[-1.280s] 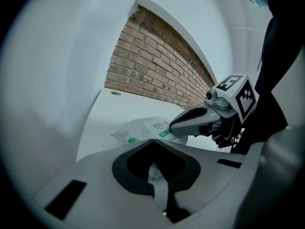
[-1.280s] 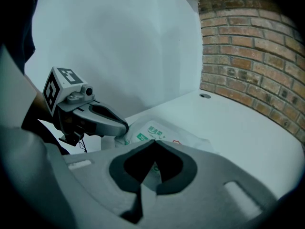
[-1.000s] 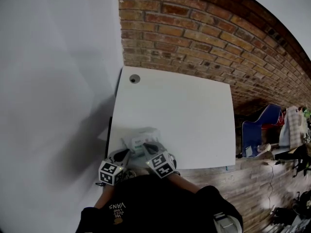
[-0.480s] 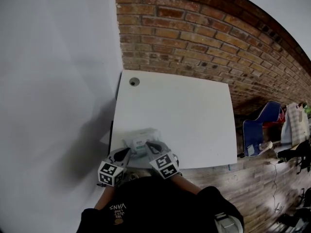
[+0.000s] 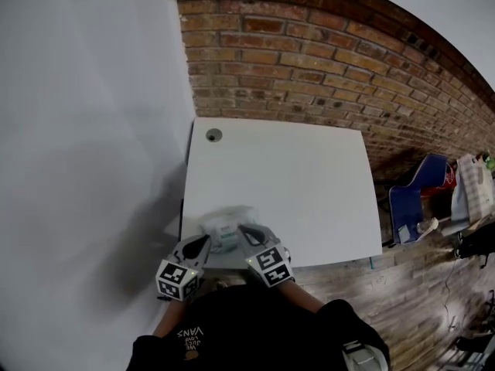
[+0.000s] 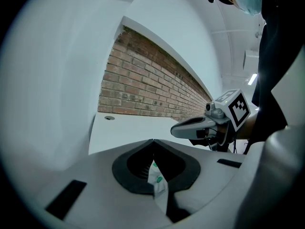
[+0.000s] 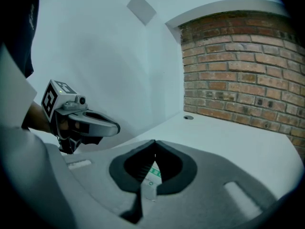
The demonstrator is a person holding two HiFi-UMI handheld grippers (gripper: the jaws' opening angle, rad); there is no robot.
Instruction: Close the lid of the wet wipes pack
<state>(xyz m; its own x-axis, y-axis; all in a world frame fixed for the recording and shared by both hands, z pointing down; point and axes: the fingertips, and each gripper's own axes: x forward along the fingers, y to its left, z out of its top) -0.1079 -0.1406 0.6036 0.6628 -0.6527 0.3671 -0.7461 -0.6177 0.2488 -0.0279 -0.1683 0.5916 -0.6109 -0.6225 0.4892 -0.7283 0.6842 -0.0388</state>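
- While the wet wipes pack lies at the front-left corner of the desk, close to the front edge, the left hand-held gripper and right hand-held gripper sit at either side of it, tips over it.
- Left hand-held gripper: jaws together, with a strip of the pack's white, green-printed wrap in the slit between them. It reads as pinched on the pack.
- Right hand-held gripper: same picture. Jaws are together on a bit of white-and-green wrap.
- Lid: can't tell open or shut. The pack is small and blurred in the head view, and neither gripper view shows the lid.
- Handling, as a judgement:
  - The pack looks light and soft, so it will squash and wrinkle where pinched rather than resist.
  - The film is likely slick, and the smooth desk will let the pack slide when pushed.
  - The lid should be the only stiff part: a thin plastic flap on a hinge that needs a firm press to click.
- Where to hold, as a judgement:
  - One hand-held gripper keeps the pack's side seam or end to pin it to the desk.
  - The other presses flat on the lid's free edge, opposite the hinge.
  - Pinching the wrap near the opening risks dragging a wipe under the lid.
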